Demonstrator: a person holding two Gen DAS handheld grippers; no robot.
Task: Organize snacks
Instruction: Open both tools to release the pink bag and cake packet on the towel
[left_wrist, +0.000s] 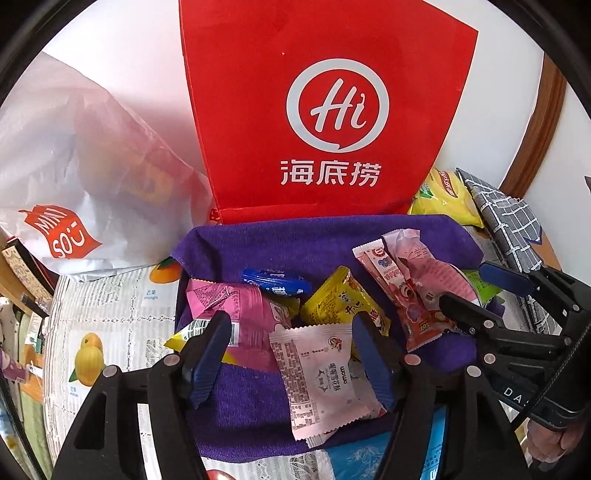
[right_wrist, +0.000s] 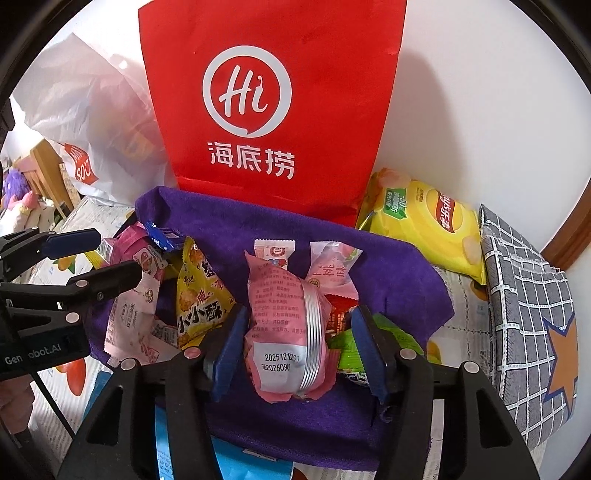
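Observation:
A purple cloth (left_wrist: 258, 243) lines a low bin that holds several snack packets. My left gripper (left_wrist: 291, 365) is open, and a pale pink packet (left_wrist: 314, 376) lies loose between its blue pads. Around it lie a pink bag (left_wrist: 240, 299), a blue packet (left_wrist: 273, 280) and a yellow snack (left_wrist: 340, 299). My right gripper (right_wrist: 299, 350) is open too. A pink packet with silver stripes (right_wrist: 280, 314) rests on the purple cloth (right_wrist: 388, 266) between its fingers, unpressed. Each gripper shows in the other's view: the right gripper (left_wrist: 463, 284) and the left gripper (right_wrist: 118, 251).
A tall red bag (left_wrist: 325, 110) stands against the wall behind the bin. A white plastic bag (left_wrist: 74, 192) slumps at its left. A yellow crisp bag (right_wrist: 424, 225) and a grey checked fabric pouch (right_wrist: 524, 295) lie at the right. A fruit-print tablecloth (left_wrist: 110, 314) covers the table.

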